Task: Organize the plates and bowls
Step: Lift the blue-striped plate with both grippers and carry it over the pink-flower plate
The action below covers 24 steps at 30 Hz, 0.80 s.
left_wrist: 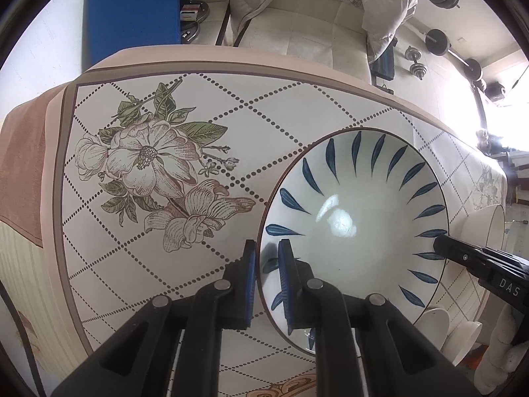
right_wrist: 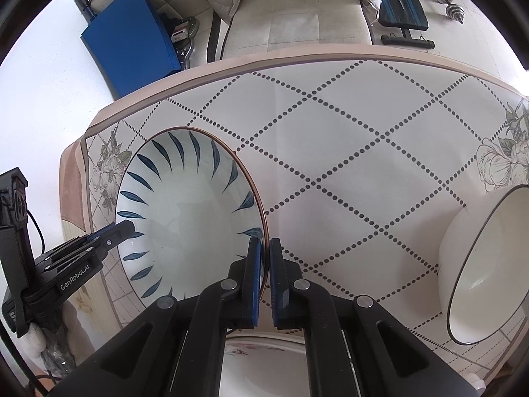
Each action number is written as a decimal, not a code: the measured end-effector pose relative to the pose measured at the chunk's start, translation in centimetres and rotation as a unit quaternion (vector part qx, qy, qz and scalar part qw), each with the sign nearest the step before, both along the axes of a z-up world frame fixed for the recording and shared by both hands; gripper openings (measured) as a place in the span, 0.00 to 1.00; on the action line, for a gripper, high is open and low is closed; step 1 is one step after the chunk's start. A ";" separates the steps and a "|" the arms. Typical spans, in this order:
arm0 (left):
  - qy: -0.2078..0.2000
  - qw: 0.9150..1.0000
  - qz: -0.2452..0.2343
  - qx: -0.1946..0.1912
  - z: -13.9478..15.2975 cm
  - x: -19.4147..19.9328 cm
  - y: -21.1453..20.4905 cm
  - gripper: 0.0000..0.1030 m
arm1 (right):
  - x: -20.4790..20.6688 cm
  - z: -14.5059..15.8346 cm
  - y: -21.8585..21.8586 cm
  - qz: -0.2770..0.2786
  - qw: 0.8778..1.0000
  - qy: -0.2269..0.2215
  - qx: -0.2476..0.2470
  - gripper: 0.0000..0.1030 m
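Observation:
A wide white bowl with blue leaf strokes rests on the flowered tablecloth. My left gripper is shut on its left rim, one pad outside and one inside. My right gripper is shut on the opposite rim. Each gripper shows in the other's view: the right gripper at the bowl's right edge, the left gripper at its left edge. A plain white bowl with a dark rim lies tilted to the right.
A flower-printed plate shows under my right gripper. Small white dishes stand low at the right. Beyond the table's far edge are a cream sofa, a blue board and dumbbells.

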State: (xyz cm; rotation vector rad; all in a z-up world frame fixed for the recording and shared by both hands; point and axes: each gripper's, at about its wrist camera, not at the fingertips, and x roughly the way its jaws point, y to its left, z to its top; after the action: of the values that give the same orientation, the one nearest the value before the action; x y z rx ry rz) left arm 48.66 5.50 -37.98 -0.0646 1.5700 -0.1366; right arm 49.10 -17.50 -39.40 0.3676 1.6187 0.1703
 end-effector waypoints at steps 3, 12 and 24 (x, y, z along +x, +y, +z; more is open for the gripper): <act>-0.005 1.000 -0.002 -0.003 0.8 -0.4 -0.1 0.11 | -0.4 0.6 -0.3 -0.001 1.000 -0.004 0.003 0.06; -0.026 0.999 -0.022 -0.017 4.1 -2.4 -1.5 0.11 | -2.4 3.4 -2.3 -0.018 0.999 -0.024 0.013 0.06; -0.041 0.997 -0.058 -0.031 6.9 -7.0 -4.9 0.11 | -8.7 7.0 -5.7 -0.043 0.998 -0.043 0.011 0.06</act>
State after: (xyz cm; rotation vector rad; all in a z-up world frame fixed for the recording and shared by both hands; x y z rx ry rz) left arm 41.70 0.57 -31.09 -0.0173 1.4874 -0.2760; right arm 40.42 -23.25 -32.38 0.4392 1.5146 0.1370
